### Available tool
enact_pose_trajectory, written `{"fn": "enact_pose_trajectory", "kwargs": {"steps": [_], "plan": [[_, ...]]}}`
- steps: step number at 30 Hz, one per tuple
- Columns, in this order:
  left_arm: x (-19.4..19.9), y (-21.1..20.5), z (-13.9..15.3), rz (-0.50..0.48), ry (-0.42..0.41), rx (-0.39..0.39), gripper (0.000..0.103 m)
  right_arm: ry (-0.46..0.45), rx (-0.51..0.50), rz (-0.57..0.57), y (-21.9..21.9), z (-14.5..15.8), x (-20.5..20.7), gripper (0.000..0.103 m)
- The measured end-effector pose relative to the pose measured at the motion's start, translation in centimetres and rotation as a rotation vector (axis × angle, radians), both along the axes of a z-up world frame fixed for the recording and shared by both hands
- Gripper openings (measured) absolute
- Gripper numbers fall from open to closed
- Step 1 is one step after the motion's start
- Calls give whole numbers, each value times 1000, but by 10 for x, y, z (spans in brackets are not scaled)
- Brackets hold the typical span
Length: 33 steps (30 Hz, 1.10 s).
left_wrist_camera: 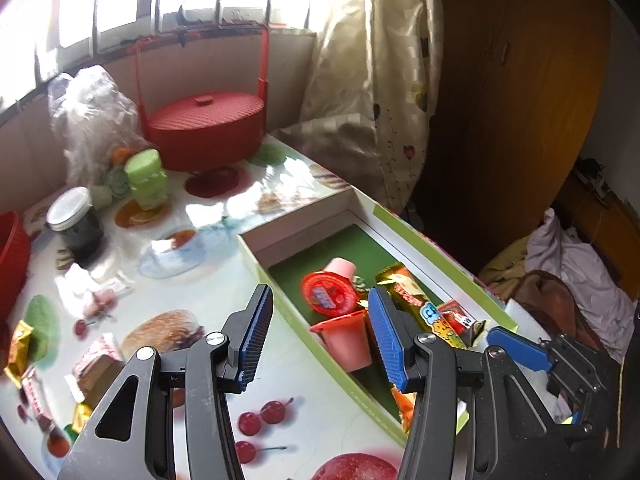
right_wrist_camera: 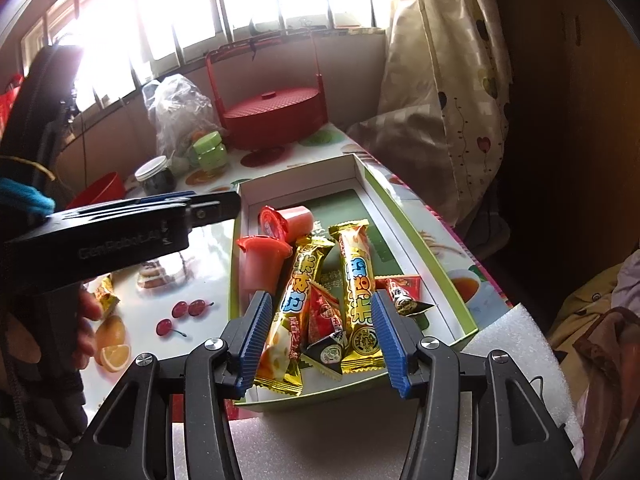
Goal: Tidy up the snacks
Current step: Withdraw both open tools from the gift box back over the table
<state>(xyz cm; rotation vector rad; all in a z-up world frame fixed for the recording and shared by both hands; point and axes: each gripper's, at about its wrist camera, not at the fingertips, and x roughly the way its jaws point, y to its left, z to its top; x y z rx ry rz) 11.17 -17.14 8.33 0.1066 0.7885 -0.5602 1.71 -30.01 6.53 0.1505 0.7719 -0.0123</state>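
The snacks [right_wrist_camera: 320,300] lie heaped in the green box [right_wrist_camera: 432,256] at the bench [right_wrist_camera: 200,272] edge, gathered for tidiness. The right gripper [right_wrist_camera: 320,344] hangs over them, jaws apart and empty. The left gripper [left_wrist_camera: 320,340], jaws apart and empty, hovers beside the box; loose sweets [left_wrist_camera: 24,344] wait left.

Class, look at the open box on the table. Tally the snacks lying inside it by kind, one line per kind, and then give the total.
In the box:
Pink jelly cups with red lids: 2
Long gold-wrapped bars: 2
Small triangular packets: 2
Total: 6
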Motion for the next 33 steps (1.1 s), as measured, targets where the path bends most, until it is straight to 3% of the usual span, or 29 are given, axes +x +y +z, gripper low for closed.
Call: {"fn": "enact_pose_trajectory", "kwargs": {"steps": [12,33], "plan": [[-26,11,12,59,-118,67,51,-22,-16,-18,1,3,-8,52],[-49,56,19,133,-143,43,51,-47,-48,50,33,11,-3,52]]}}
